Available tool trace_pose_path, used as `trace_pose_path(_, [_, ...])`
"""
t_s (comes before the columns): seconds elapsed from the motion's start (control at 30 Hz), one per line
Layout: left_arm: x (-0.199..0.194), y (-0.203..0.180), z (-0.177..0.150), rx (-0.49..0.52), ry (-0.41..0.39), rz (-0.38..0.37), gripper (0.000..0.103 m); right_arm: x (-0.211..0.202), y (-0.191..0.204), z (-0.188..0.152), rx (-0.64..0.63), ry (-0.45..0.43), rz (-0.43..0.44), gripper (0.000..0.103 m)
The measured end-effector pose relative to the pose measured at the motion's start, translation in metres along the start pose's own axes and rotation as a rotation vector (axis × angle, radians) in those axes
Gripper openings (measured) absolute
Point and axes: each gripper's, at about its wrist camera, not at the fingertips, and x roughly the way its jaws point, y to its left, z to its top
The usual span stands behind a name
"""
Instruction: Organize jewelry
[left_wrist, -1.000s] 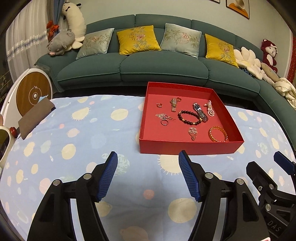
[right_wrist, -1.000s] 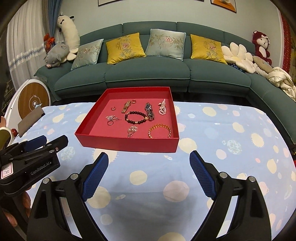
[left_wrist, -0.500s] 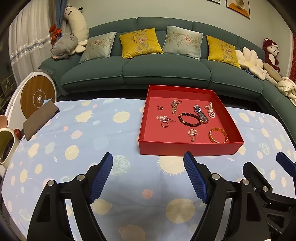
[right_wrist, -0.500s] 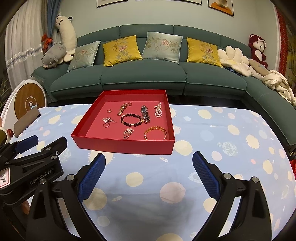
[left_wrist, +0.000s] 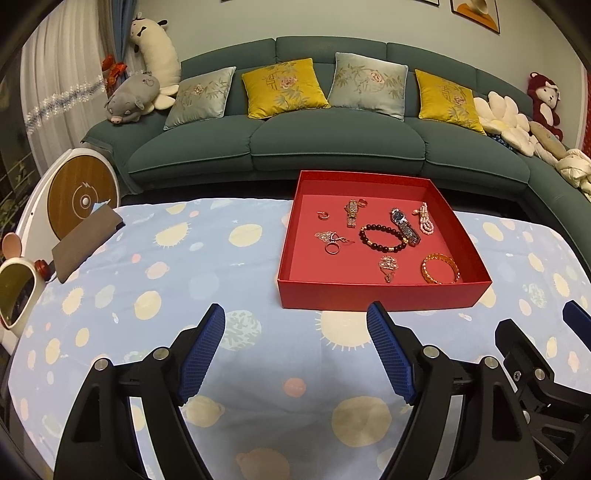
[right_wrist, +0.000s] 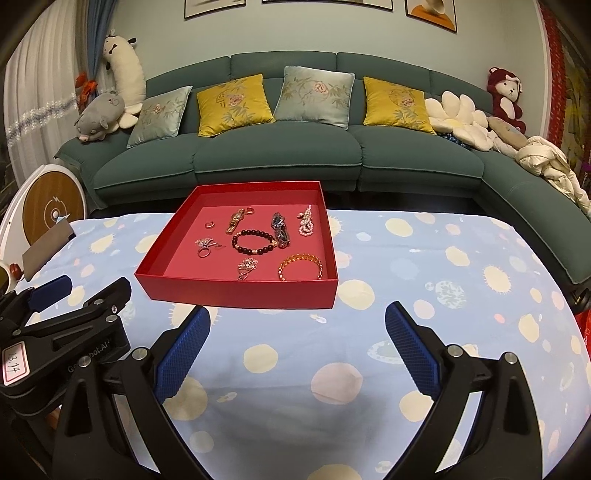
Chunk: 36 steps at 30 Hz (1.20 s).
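A shallow red tray (left_wrist: 373, 293) stands on the blue spotted tablecloth; it also shows in the right wrist view (right_wrist: 236, 293). Inside lie several jewelry pieces: a dark bead bracelet (left_wrist: 382, 238) (right_wrist: 254, 242), a gold bangle (left_wrist: 440, 268) (right_wrist: 300, 266), a watch (left_wrist: 405, 226) (right_wrist: 280, 229), a pearl strand (left_wrist: 425, 218) (right_wrist: 306, 221), a gold watch band (left_wrist: 351, 213), rings and brooches. My left gripper (left_wrist: 295, 343) is open and empty, near the tray's front wall. My right gripper (right_wrist: 297, 341) is open and empty, also before the tray.
A teal sofa (left_wrist: 332, 140) with cushions and plush toys stands behind the table. A brown pouch (left_wrist: 85, 242) lies at the table's left edge beside a round white and wooden device (left_wrist: 79, 201). A small mirror (left_wrist: 14, 291) stands at the far left.
Both grippers have drawn back and risen a little from the tray, so more of the room shows. Both stay open. The jewelry has not moved.
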Motion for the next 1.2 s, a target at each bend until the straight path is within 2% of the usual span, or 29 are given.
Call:
trace_pose_path(0.5, [-0.0025,-0.0002,-0.0002,0.001,-0.003,0.009,0.077,-0.0003,-0.001,0.0005,0.004,-0.005,-0.001,0.093])
trace_pose_path(0.67, [-0.0033,-0.0008,0.0003,-0.004,-0.002,0.014,0.081,-0.0019,-0.0017,0.0014,0.007,-0.01,-0.002,0.094])
trace_pose_path(1.0, [0.0002,0.0023,0.0014,-0.025,0.039,-0.001,0.083,-0.0024,-0.0023,0.0015,0.007,-0.011,-0.002,0.094])
trace_pose_path(1.2, [-0.0057,0.0001,0.0011,-0.012,-0.013,0.032,0.083,-0.0034,-0.002,0.0025,0.007,-0.01,-0.002,0.094])
